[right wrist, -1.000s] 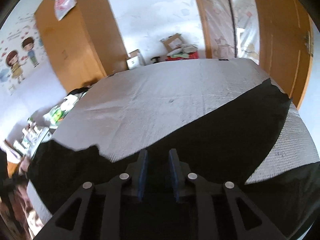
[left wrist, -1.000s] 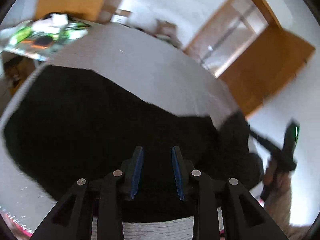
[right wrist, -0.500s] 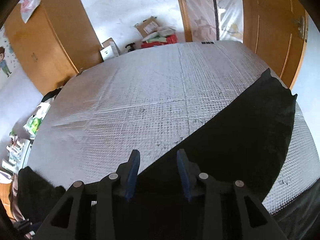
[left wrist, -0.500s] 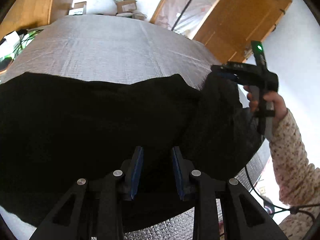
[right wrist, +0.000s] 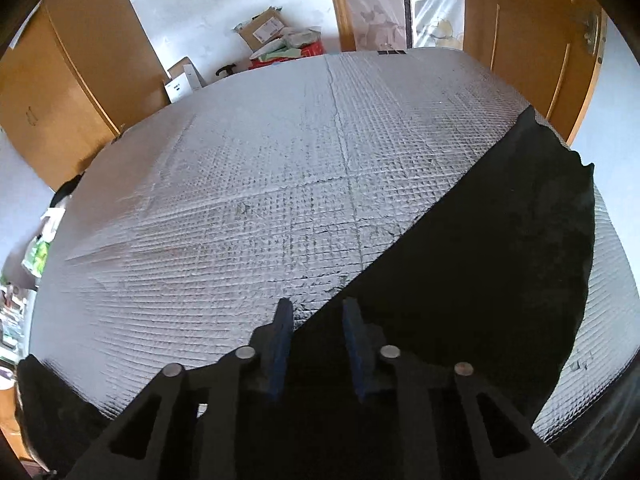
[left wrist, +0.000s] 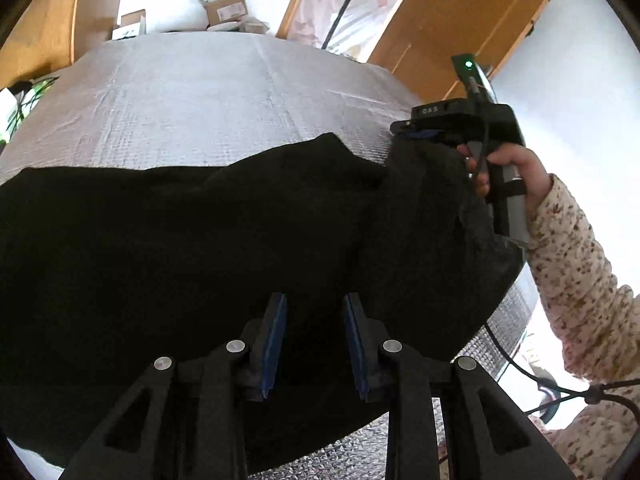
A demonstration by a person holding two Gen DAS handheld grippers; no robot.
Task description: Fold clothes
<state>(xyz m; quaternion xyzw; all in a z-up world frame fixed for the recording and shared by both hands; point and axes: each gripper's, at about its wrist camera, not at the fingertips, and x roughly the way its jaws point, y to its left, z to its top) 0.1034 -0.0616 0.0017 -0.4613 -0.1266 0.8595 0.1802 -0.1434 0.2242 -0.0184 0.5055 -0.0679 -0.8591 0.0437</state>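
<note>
— Where does the left wrist camera sit?

— Low over the black garment (left wrist: 200,240), looking forward and rightward; it catches the right gripper (left wrist: 424,133).

— And the right wrist one?

— Close above the garment's edge, facing across the silver quilted mat (right wrist: 280,184) toward the doors. Both views share mat and garment.

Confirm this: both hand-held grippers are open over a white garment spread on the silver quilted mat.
Not quite: the garment is black, not white, as the left wrist view shows. The rest holds: the left hand-held gripper and the right hand-held gripper are open over it on the silver quilted mat.
</note>
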